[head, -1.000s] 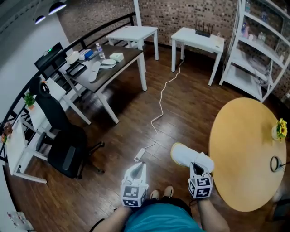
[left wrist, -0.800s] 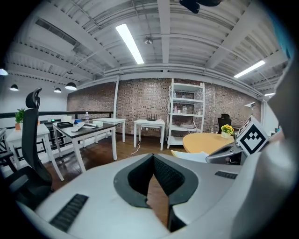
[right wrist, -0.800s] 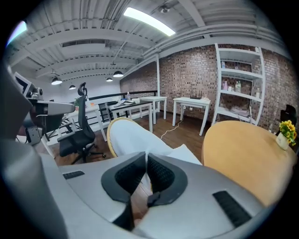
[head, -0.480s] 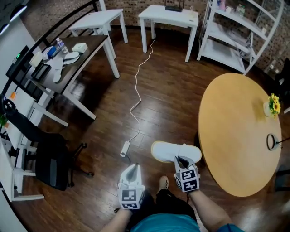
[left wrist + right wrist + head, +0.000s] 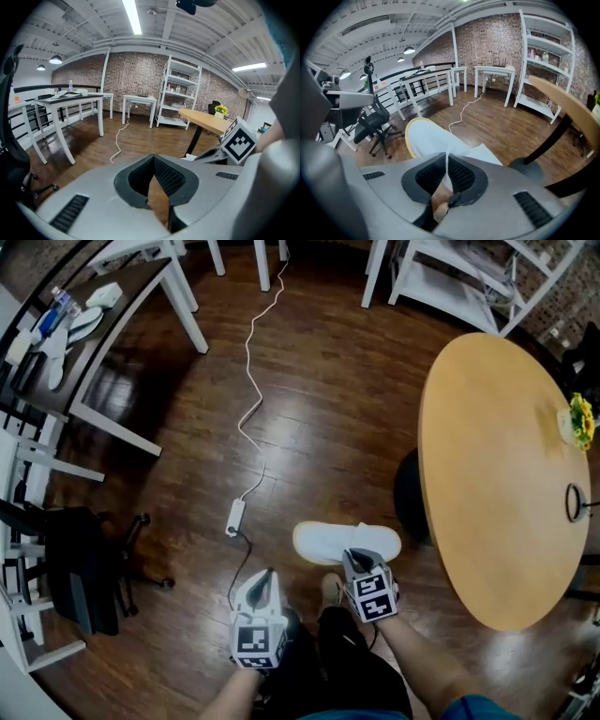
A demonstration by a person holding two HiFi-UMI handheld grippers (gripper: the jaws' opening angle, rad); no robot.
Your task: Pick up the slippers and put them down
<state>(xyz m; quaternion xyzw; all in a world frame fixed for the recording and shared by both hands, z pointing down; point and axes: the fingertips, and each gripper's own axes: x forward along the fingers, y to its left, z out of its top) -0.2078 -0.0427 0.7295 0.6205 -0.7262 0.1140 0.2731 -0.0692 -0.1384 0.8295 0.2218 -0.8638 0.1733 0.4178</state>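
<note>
the right gripper had its fingers pinched narrow on the upper of a white slipper. the slipper lay flat and low over the wooden floor, just beside the round desk's dark foot; whether it touched the floor could not be told. the left gripper hung beside it, fingers closed together on nothing, near a white power strip.

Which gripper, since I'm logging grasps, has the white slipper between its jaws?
The right gripper: its jaws pinch the near edge of the white slipper, while the left gripper is closed on nothing.
</note>
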